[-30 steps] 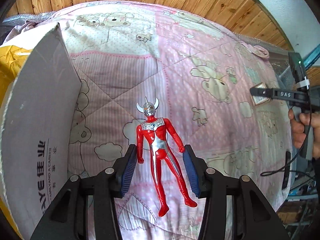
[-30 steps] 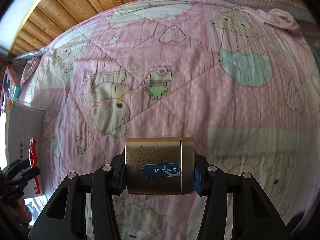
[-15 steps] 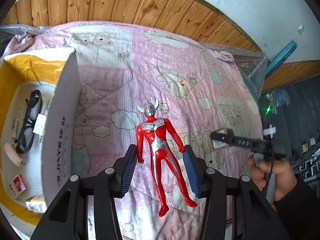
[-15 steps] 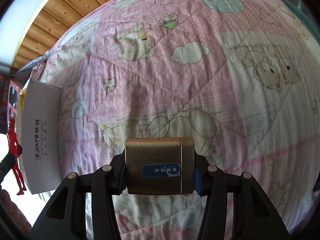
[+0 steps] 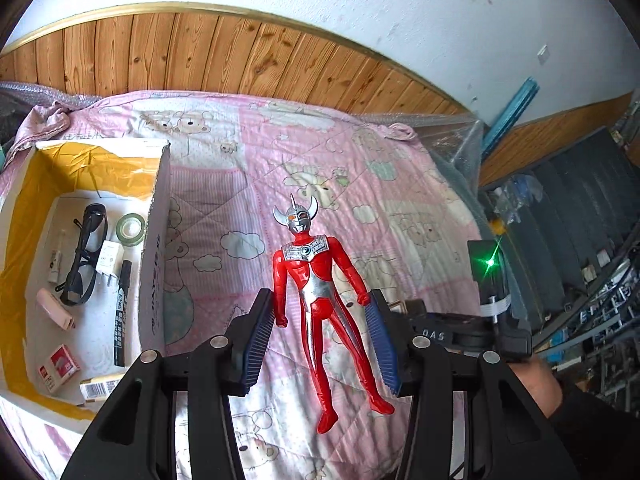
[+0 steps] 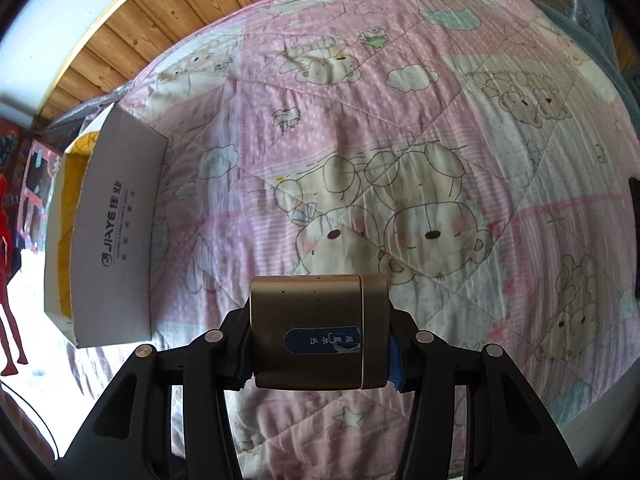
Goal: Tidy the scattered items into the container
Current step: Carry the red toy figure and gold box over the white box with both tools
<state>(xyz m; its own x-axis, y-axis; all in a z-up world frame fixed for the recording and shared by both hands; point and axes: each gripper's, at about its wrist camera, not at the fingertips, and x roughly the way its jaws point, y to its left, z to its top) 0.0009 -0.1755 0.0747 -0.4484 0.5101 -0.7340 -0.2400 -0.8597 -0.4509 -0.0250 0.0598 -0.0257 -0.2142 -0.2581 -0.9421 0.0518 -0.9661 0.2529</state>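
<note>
Figure (image 5: 320, 312), light stiff plastic, pinched at the arms by left gripper (image 5: 322, 340); right gripper (image 6: 320, 344) clenches smooth tin (image 6: 318, 332); box (image 5: 158, 248) left.

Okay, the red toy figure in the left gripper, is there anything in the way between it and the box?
Only the box's near side wall, standing upright between the red figure and the inside of the box. The left gripper must carry it over that wall; the quilt between is bare.
</note>
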